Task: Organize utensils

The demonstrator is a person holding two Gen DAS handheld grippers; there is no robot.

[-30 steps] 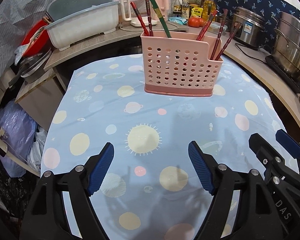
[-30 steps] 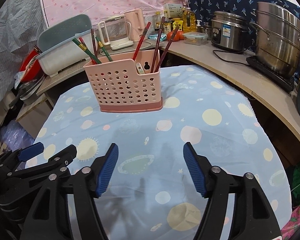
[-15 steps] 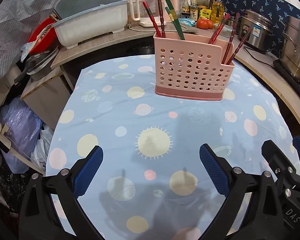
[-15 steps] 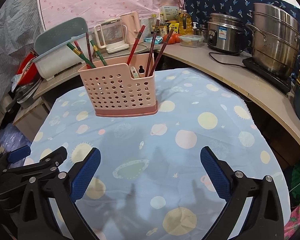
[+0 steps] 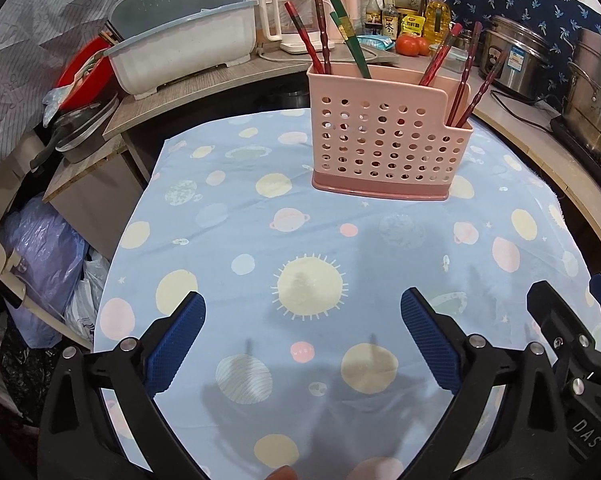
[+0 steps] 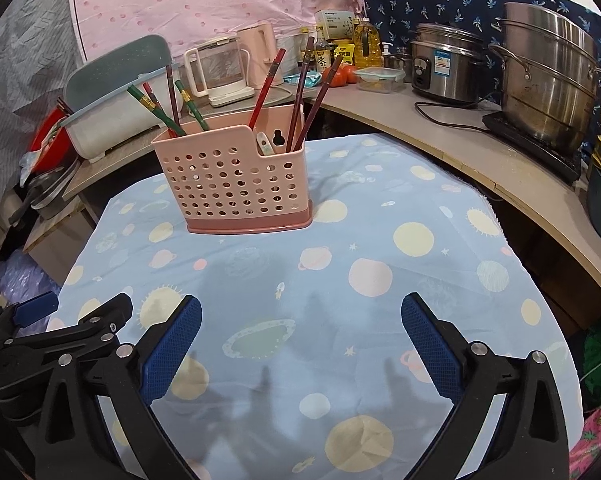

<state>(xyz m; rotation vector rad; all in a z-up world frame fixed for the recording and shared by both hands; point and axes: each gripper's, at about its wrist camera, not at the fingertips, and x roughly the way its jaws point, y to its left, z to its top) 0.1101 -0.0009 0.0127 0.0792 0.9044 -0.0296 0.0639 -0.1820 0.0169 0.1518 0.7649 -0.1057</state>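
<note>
Chopsticks stand in a pink perforated holder on the far part of the planet-print tablecloth; red and green ones lean in its tall section, dark red ones in the low one; the left gripper and right gripper have just been opening, both spread wide, nothing between them.

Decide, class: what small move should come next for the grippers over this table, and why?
Probably none beyond drawing back. Both the left gripper and right gripper have just opened wide with nothing between the jaws, the cloth shows no loose utensils, and every chopstick stands in the holder.
</note>
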